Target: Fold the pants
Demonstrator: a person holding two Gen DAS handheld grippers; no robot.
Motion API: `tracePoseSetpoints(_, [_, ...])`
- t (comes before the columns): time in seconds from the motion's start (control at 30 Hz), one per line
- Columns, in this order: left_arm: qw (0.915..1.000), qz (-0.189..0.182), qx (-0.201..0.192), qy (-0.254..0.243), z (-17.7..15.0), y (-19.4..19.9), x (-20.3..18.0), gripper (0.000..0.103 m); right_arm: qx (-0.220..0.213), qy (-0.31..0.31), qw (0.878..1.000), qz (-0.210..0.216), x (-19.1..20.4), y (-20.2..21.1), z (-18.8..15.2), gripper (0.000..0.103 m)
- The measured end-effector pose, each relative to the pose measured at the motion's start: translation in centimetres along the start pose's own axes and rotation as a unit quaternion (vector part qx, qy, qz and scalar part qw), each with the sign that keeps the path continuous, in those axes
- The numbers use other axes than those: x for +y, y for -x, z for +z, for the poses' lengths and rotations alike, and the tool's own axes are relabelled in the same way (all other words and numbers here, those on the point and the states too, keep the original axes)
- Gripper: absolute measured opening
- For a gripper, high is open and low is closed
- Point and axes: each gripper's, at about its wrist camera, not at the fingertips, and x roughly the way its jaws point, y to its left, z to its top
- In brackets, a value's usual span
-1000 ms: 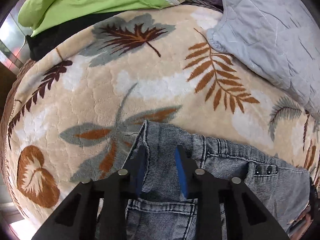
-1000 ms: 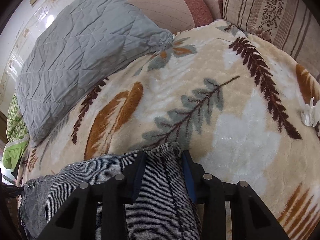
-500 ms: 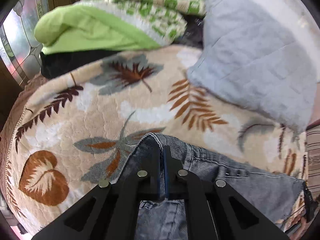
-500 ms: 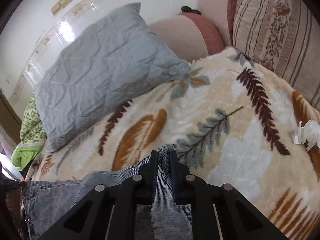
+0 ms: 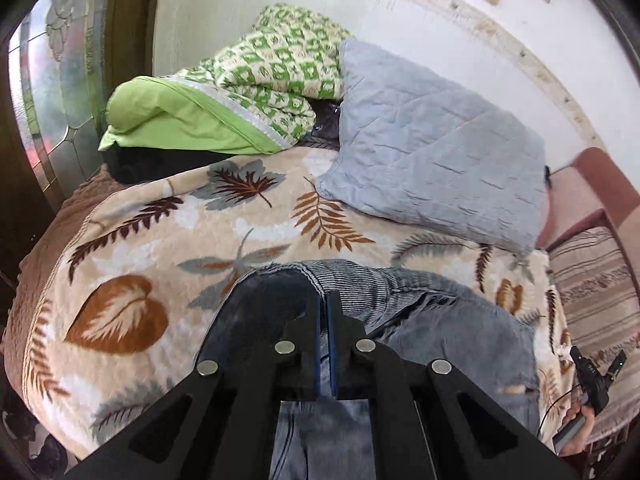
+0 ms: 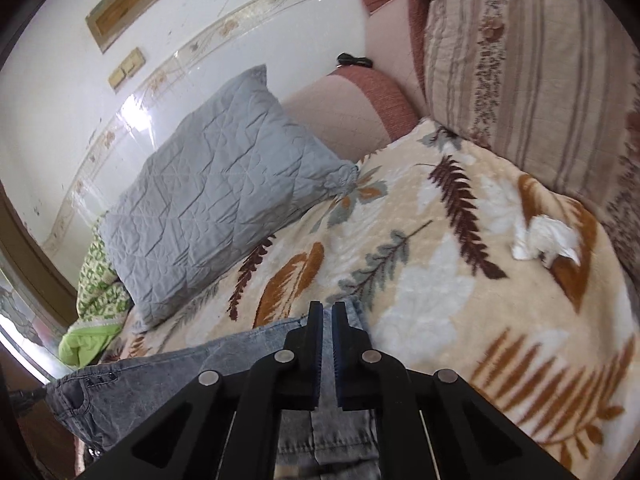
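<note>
Grey-blue denim pants lie on a beige leaf-patterned blanket. My left gripper is shut on the pants' waistband edge and holds it lifted off the blanket, the cloth draping over the fingers. My right gripper is shut on the other end of the pants, also raised, with denim hanging between and below the fingers. The cloth stretches between the two grippers.
A grey quilted pillow lies at the back of the bed beside a green patterned quilt. A striped cushion and pink sofa arm stand right. A crumpled white tissue lies on the blanket.
Both grippers closed on the pants' edges, then rose, lifting the denim off the blanket. Both views now look higher, showing the wall.
</note>
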Motion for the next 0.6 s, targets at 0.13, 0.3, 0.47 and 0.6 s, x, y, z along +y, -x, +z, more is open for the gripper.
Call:
tracePoseSetpoints(0.13, [0.9999, -0.008, -0.001, -0.009, -3.7, 3.4, 1.0, 0.003, 0.006, -0.012, 1.000, 0.009, -1.8, 2.9, -1.3, 0.004])
tracePoseSetpoints(0.3, [0.9996, -0.017, 0.009, -0.021, -6.9, 5.3, 1.1, 0.003, 0.053, -0.009, 0.998, 0.033, -1.7, 2.5, -1.5, 0.009])
tracePoseSetpoints(0.47, [0.9996, -0.020, 0.004, -0.019, -6.8, 5.8, 0.7, 0.003, 0.090, -0.013, 0.994, 0.059, 0.2, -1.3, 0.1, 0.047])
tracePoseSetpoints(0.6, [0.9998, -0.015, 0.000, -0.014, -5.9, 5.8, 0.8, 0.003, 0.119, -0.048, 0.991, 0.046, 0.0, -5.5, 1.3, 0.083])
